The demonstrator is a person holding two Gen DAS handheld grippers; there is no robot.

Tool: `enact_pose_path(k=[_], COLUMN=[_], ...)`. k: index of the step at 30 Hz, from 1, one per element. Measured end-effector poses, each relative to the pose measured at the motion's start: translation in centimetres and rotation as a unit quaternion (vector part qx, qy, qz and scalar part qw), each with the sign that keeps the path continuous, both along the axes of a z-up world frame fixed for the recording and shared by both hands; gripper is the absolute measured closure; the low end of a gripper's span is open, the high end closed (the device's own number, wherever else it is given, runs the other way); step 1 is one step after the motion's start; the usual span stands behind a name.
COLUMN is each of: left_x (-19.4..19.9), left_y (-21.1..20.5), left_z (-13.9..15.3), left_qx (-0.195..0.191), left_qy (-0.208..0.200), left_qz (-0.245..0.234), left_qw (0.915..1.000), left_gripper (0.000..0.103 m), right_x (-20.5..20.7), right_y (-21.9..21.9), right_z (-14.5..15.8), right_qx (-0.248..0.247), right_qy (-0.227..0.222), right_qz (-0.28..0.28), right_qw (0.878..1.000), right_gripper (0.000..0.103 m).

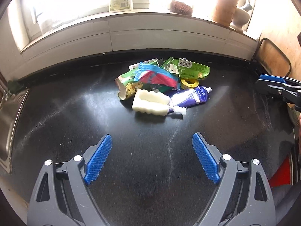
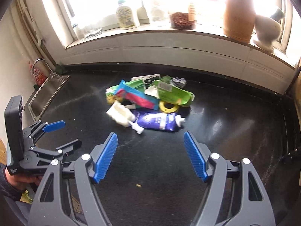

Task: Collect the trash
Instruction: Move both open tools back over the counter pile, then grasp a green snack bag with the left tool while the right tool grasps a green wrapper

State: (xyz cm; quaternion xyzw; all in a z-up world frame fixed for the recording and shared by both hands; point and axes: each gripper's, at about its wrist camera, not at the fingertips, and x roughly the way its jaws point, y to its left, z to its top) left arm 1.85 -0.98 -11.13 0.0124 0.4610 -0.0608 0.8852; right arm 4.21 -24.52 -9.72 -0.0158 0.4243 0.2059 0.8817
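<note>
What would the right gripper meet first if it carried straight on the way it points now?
Probably bare black countertop just short of the trash pile. The right gripper is open, empty and angled down at it. The nearest trash ahead looks like the purple tube with its white cap, though depth is unclear.

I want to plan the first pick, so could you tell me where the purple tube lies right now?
In both wrist views the purple tube lies on the black counter at the near right of the trash pile, beside the white foam piece and just below the yellow ring.
</note>
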Motion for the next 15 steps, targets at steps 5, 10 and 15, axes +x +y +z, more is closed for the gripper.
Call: enact_pose_path(k=[5, 10, 15], left_x=[4.2, 9.6, 14.6], left_y=[0.3, 2.0, 3.0], left_z=[-0.9, -2.2, -4.9], left_qx=[0.034, 0.047, 0.071], left_qy=[0.004, 0.019, 0.043], left_qz=[-0.007, -0.03, -0.075], left_qw=[0.9994, 0.9982, 0.9937], left_gripper=[0.018, 0.018, 0.018], right_x=[3.2, 7.2, 11.6], right_y=[-0.9, -0.8, -0.2], right_z=[-0.8, -1.8, -3.4], right_qx=[-0.002, -0.019, -0.035], right_qy=[0.006, 0.014, 0.031], right_qz=[0.018, 0.041, 0.064], right_qw=[1.0, 0.999, 0.997], right_gripper=[0.032, 0.032, 0.032])
